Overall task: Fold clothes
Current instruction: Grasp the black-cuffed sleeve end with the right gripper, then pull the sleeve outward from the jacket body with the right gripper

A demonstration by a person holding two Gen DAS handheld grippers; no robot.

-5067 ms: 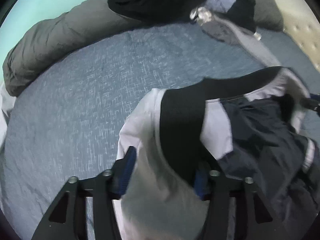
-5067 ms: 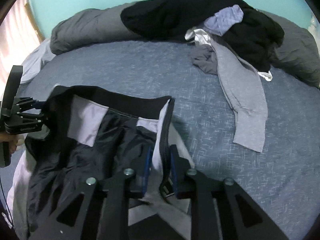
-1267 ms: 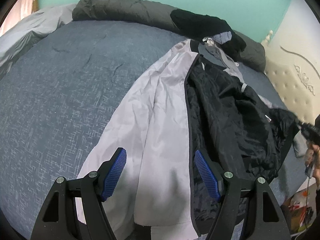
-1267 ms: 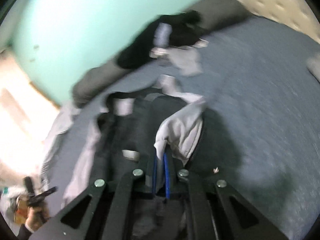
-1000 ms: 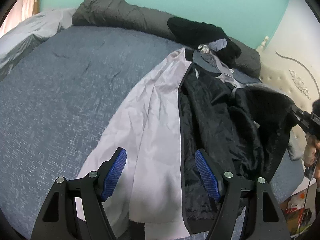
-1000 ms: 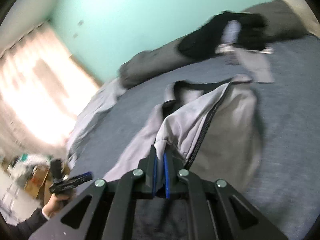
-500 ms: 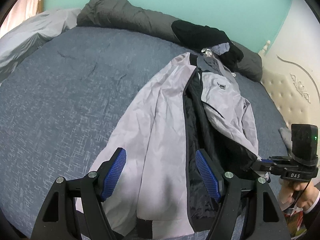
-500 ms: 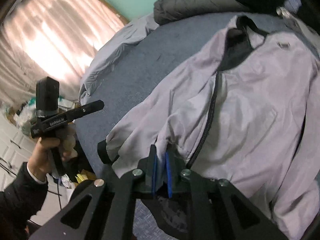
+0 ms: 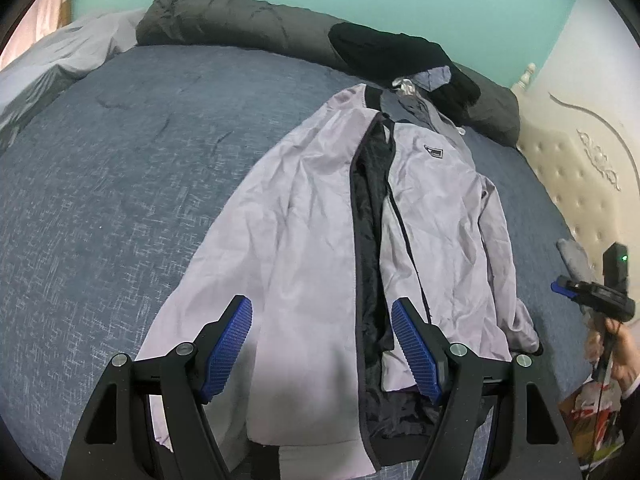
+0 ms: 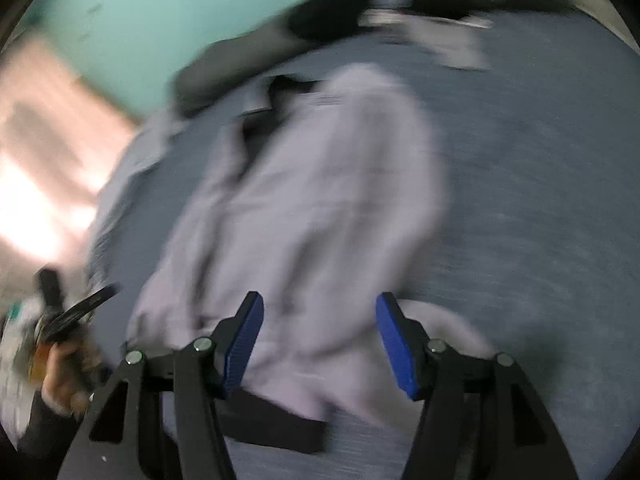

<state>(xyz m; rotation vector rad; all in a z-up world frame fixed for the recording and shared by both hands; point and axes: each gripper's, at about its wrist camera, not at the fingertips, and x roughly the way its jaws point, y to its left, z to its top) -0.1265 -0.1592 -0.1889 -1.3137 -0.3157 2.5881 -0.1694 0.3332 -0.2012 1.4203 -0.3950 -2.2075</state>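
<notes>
Right gripper (image 10: 320, 338) let go of the jacket (image 9: 316, 240) hem since half a second ago, jaws now wide, view blurred. Left gripper (image 9: 322, 346) jaws wide too, holding nothing, over the hem. Jacket lies front-up on the bed (image 9: 120, 168), unzipped, dark lining showing, collar touching the clothes pile (image 9: 404, 64)

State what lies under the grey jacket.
The jacket lies spread flat on the blue bedspread. Its collar overlaps a clothes pile. Whatever else is beneath it is covered.
</notes>
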